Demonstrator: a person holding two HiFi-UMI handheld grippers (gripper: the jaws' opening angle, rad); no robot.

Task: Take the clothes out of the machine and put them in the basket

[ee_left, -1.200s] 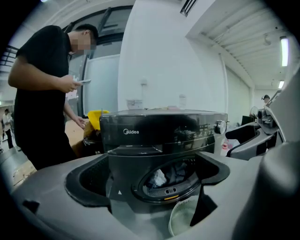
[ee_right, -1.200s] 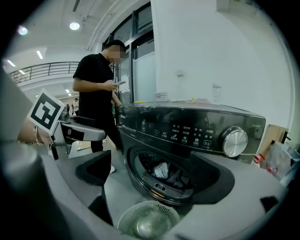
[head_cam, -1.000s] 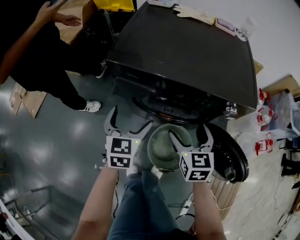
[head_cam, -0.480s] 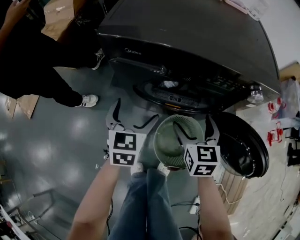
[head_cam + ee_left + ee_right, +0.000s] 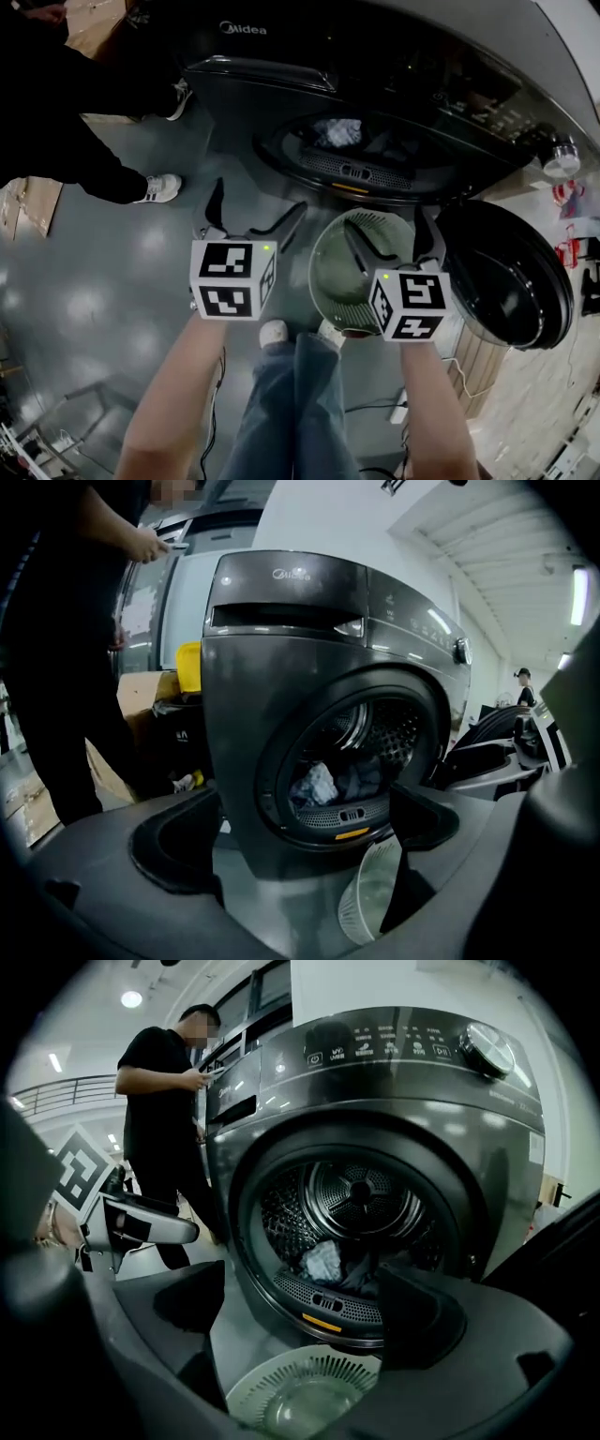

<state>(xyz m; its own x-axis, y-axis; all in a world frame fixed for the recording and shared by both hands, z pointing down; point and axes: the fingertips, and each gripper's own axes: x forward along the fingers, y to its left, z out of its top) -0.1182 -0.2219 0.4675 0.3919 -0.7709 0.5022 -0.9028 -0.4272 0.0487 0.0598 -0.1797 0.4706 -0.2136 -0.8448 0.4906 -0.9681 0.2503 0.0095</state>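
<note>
Both the left claw (image 5: pixel 258 202) and right claw (image 5: pixel 387 225) gape empty before the machine (image 5: pixel 375 56), basket (image 5: pixel 330 281) underneath, person (image 5: pixel 56 112) beside.

beneath me the floor (image 5: pixel 84 309) is dark grey and glossy, throwing back soft patches of light. to my right it gives way to paler tiles (image 5: pixel 525 412), with a white cable (image 5: pixel 398 408) near the seam. flat cardboard (image 5: pixel 23 202) lies at my far left, and a brown box (image 5: pixel 141 696) sits beside a yellow bin (image 5: pixel 189 666). a bystander in black (image 5: pixel 159 1119) stands near. the wall (image 5: pixel 309 527) is white; a round ceiling lamp (image 5: pixel 131 999) and a strip light (image 5: pixel 577 597) glow overhead.
</note>
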